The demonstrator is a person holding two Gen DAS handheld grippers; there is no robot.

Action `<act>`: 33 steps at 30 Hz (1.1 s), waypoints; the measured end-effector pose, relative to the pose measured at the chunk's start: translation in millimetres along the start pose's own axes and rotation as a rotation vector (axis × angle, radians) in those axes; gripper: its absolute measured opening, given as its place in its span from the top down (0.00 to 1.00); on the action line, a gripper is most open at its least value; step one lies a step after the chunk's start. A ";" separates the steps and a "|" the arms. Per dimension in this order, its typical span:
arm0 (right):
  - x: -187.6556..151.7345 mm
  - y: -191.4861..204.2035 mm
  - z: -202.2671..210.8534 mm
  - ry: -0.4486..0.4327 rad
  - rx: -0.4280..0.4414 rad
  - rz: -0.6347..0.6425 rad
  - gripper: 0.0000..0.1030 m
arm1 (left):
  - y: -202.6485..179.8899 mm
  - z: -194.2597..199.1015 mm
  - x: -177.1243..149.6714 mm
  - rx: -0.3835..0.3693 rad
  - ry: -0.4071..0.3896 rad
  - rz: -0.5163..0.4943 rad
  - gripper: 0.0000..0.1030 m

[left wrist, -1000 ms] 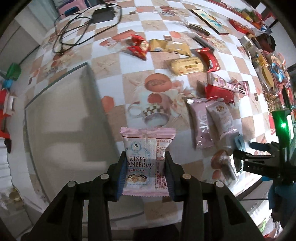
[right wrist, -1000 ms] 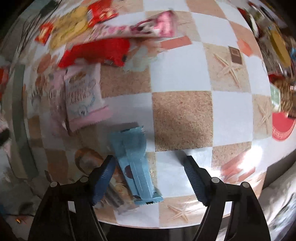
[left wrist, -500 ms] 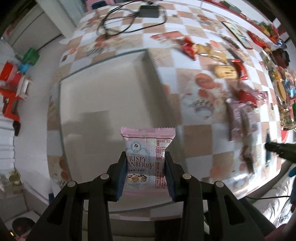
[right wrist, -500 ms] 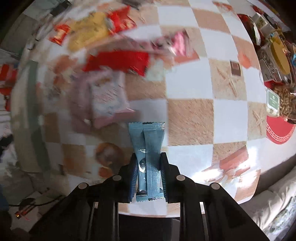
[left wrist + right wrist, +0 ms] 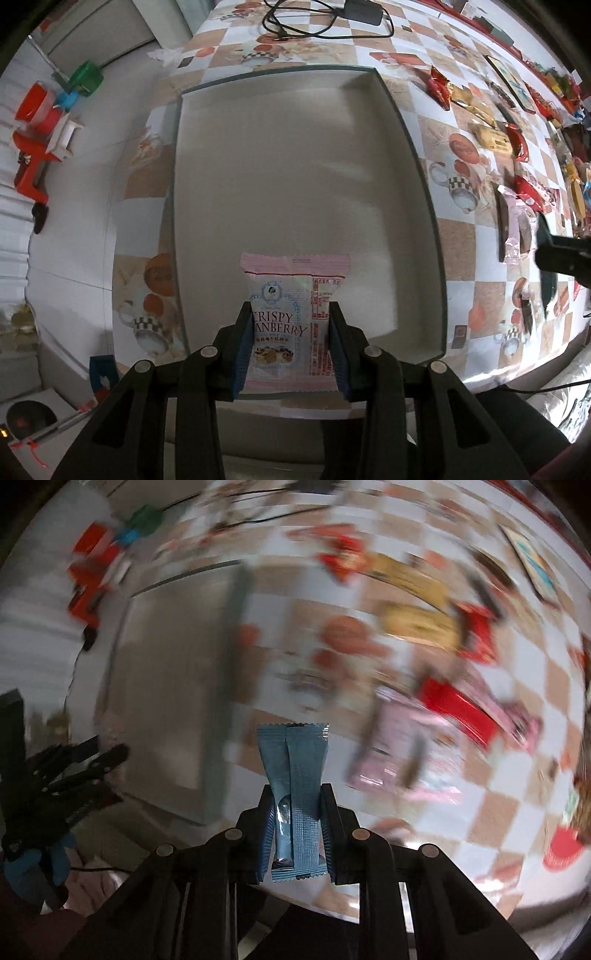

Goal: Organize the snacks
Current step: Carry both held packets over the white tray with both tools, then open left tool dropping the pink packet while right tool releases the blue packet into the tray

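My left gripper (image 5: pixel 291 347) is shut on a pink cranberry crisp packet (image 5: pixel 293 295) and holds it over the near part of an empty grey tray (image 5: pixel 295 155). My right gripper (image 5: pixel 295 830) is shut on a blue snack bar (image 5: pixel 295 775), held above the table right of the tray (image 5: pixel 166 672); that view is blurred by motion. Loose snacks lie on the checked table: red, yellow and pink packets (image 5: pixel 495 136) in the left wrist view, and a red packet (image 5: pixel 458 705) and pink packets (image 5: pixel 410 760) in the right wrist view.
A black cable and adapter (image 5: pixel 332 22) lie beyond the tray. Red and green items (image 5: pixel 40 122) sit off the table's left edge. The right gripper shows at the right edge of the left wrist view (image 5: pixel 561 251); the left gripper shows at left in the right wrist view (image 5: pixel 66 775).
My left gripper carried the cranberry packet left, from beside the tray to over it. My right gripper closed on the blue bar, lifted it and swung left toward the tray.
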State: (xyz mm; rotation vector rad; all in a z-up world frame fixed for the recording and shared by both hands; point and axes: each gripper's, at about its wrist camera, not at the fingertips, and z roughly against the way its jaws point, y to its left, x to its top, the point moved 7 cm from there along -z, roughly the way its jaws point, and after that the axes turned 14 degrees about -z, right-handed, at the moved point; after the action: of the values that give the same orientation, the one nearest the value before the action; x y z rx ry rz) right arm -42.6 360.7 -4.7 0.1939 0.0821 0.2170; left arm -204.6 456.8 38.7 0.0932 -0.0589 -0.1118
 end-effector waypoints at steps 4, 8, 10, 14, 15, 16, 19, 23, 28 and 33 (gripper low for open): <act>3.2 39.0 -12.7 0.029 0.021 0.075 0.77 | 7.3 -1.3 -5.0 0.000 0.009 0.003 0.60; 9.9 70.6 -29.5 0.051 0.033 0.127 0.77 | 12.0 -3.5 -5.9 -0.005 0.012 0.000 0.60; 11.7 83.5 -37.6 0.065 0.036 0.141 0.77 | 14.5 -6.2 -5.9 -0.006 0.019 0.000 0.60; 10.0 99.0 -45.6 0.085 0.041 0.153 0.77 | 16.9 -9.7 -3.9 -0.005 0.020 -0.009 0.60; 9.3 102.6 -46.5 0.090 0.042 0.154 0.77 | 16.9 -9.6 -4.5 -0.001 0.021 -0.014 0.60; 8.2 105.4 -50.5 0.097 0.041 0.156 0.77 | 16.8 -9.4 -5.9 0.001 0.021 -0.017 0.60; 7.6 111.2 -56.2 0.111 0.033 0.161 0.77 | 16.6 -11.8 -7.3 0.002 0.030 -0.023 0.60; 8.2 115.9 -64.2 0.124 0.026 0.166 0.77 | 13.4 -13.0 -6.7 0.001 0.037 -0.026 0.60; 10.6 116.8 -68.3 0.130 0.023 0.159 0.77 | 13.0 -19.1 -2.5 0.004 0.040 -0.034 0.60; 12.1 115.9 -69.0 0.137 0.022 0.154 0.76 | 15.3 -19.4 -2.3 0.021 0.037 -0.041 0.50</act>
State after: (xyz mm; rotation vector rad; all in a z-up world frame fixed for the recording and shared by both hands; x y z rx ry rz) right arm -61.8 487.0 -49.8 0.2075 0.2057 0.3828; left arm -204.0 473.9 20.7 0.1179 -0.0217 -0.1508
